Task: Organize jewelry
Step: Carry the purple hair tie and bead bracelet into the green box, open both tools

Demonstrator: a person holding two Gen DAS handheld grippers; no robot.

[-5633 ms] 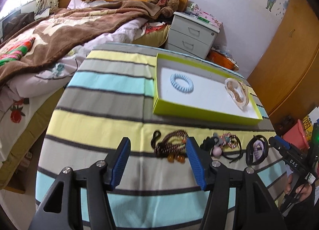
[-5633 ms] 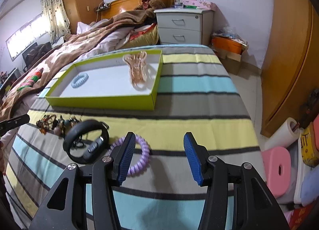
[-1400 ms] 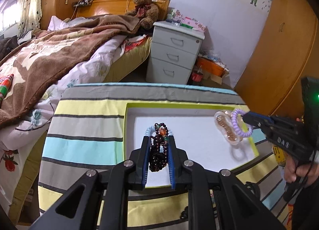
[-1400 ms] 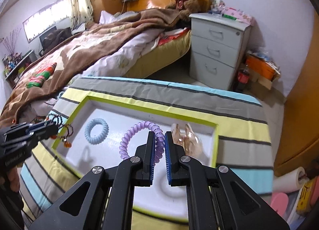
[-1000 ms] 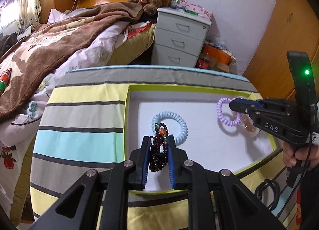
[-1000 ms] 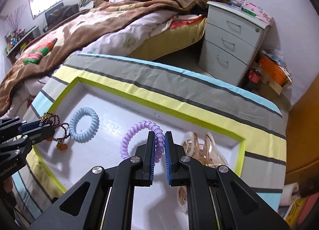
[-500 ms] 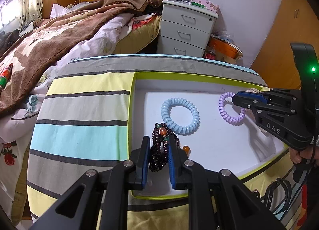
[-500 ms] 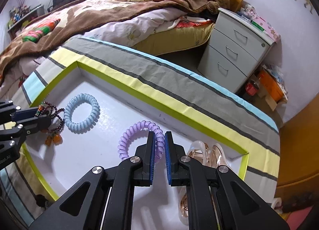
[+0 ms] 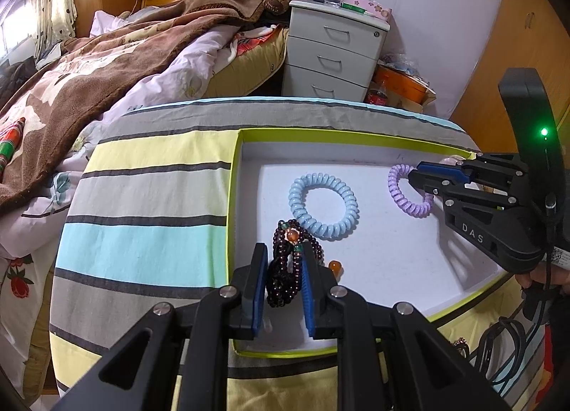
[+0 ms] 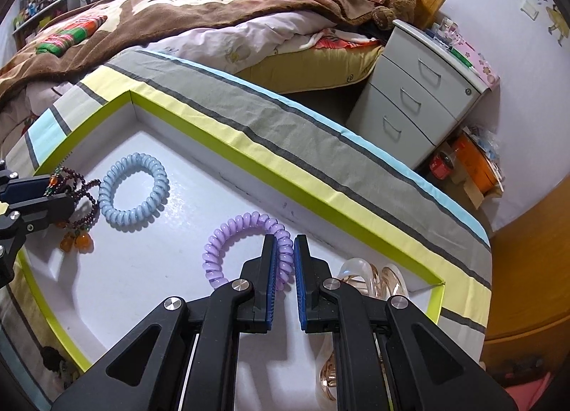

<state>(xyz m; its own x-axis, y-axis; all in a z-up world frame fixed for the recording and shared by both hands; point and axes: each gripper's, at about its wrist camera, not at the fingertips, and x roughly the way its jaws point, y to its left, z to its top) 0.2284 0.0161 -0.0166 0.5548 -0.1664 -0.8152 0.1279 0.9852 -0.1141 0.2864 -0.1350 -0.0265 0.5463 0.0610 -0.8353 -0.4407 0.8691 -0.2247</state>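
A lime-rimmed tray (image 9: 233, 197) (image 10: 285, 168) with a white floor lies on the striped cloth. My left gripper (image 9: 285, 261) (image 10: 53, 190) is shut on a dark bead bracelet (image 9: 281, 279) (image 10: 91, 218). The bracelet hangs low over the tray's near-left corner, its amber beads touching the floor. Right beside it lies a light blue coil hair tie (image 9: 297, 204) (image 10: 107, 200). My right gripper (image 10: 283, 250) (image 9: 416, 175) is shut on a purple coil hair tie (image 10: 235, 224) (image 9: 393, 190), low over the tray's middle. A clear pinkish hair claw (image 10: 370, 279) lies at the tray's right end.
The striped cloth (image 9: 149, 197) covers a table beside a bed (image 10: 178, 1) and a grey nightstand (image 9: 335, 47). More jewelry (image 10: 53, 354) lies on the cloth outside the tray's near rim. A person's hand (image 9: 534, 279) and cables (image 9: 498, 339) are at the right.
Both grippers have sunk lower over the tray with their pieces. The bracelet's amber beads now rest on the floor by the blue coil. The right gripper has rolled slightly.
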